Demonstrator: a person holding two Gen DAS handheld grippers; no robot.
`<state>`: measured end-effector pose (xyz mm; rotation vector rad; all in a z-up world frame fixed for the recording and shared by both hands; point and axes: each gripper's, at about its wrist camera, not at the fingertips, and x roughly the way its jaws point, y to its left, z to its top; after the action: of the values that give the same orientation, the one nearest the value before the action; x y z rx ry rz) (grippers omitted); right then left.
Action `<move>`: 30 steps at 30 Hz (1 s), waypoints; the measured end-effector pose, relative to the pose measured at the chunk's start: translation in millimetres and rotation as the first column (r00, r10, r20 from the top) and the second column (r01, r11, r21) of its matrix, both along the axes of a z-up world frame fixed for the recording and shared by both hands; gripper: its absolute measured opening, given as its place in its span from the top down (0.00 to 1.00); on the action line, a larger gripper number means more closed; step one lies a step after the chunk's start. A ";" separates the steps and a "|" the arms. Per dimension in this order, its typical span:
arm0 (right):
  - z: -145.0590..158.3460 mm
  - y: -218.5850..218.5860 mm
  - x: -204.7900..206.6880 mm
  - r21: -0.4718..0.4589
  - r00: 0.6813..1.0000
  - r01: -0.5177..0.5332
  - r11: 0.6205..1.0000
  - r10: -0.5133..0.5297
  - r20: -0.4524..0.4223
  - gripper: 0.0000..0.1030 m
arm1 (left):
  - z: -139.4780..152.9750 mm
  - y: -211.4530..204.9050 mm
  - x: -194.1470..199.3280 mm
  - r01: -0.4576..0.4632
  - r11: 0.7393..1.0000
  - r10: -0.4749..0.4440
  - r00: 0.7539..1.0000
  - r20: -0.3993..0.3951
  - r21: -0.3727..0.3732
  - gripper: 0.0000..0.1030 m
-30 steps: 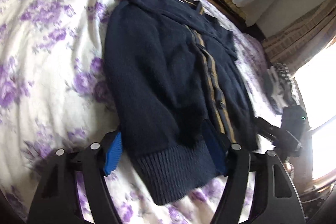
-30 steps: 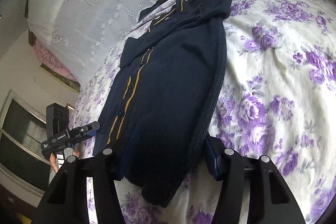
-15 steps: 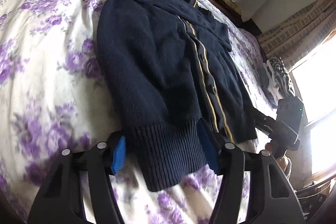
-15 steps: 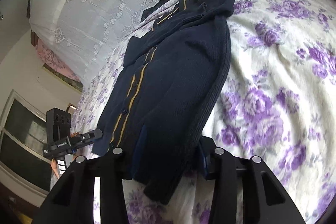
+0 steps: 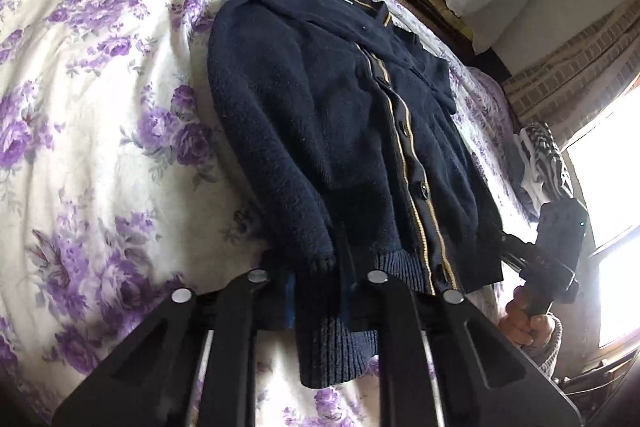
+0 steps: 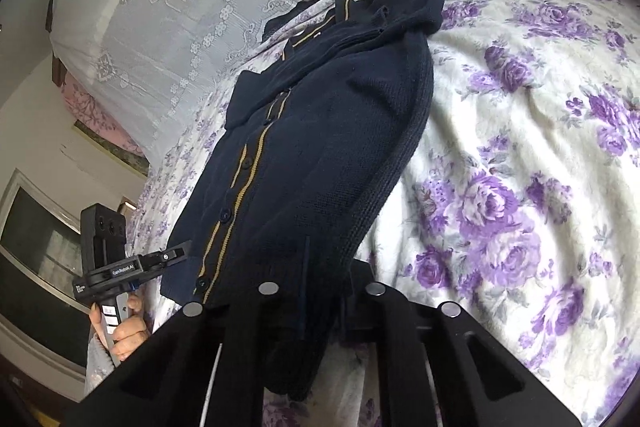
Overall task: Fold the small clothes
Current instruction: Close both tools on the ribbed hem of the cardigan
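- L tongs (image 5: 316, 301) clamped on cardigan (image 5: 328, 115) hem's ribbed corner.
- R tongs (image 6: 320, 311) pinch other corner (likely to lift hem toward collar).
- Bed (image 5: 100, 107) underneath.

Navy knit cardigan (image 5: 320, 131) on the purple-flowered bedsheet (image 5: 100, 147).
Collar far, ribbed hem near; white lace-covered pillows (image 6: 192, 11) behind it.

Knit folds of the navy cardigan (image 5: 320, 131) swallow the fingertips of the left tool (image 5: 320, 291) and right tool (image 6: 320, 303); the striped clothes (image 5: 540, 155) near the window stay too glare-washed to identify.
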<state>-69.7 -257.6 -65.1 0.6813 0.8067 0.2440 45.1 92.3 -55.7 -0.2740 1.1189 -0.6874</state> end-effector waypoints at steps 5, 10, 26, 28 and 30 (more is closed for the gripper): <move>10.5 -5.6 -7.4 0.045 0.999 0.002 0.999 -0.005 0.047 0.91 | 11.6 -3.4 -8.2 0.000 1.000 -0.001 0.999 0.050 0.013 0.89; 11.6 -15.0 0.6 0.138 1.000 -0.019 0.990 0.016 0.024 0.91 | 25.2 -2.6 0.9 0.014 1.000 -0.013 0.999 0.042 -0.020 0.89; 44.4 -35.2 68.3 0.131 0.999 0.034 0.991 -0.040 0.037 0.91 | 61.7 -38.4 66.8 -0.030 0.999 0.035 0.992 0.125 -0.042 0.88; 43.2 -36.2 74.6 0.135 0.999 0.040 0.990 -0.045 0.031 0.91 | 60.2 -43.1 73.8 -0.034 0.999 0.038 0.992 0.123 -0.038 0.88; 42.7 -38.6 83.1 0.141 0.999 0.043 0.989 -0.047 0.024 0.91 | 59.0 -46.7 79.4 -0.033 0.999 0.037 0.992 0.124 -0.035 0.88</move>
<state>13.4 -296.2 -22.4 0.8262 0.7520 0.2700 124.5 45.5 3.3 -0.2742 0.9822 -0.6825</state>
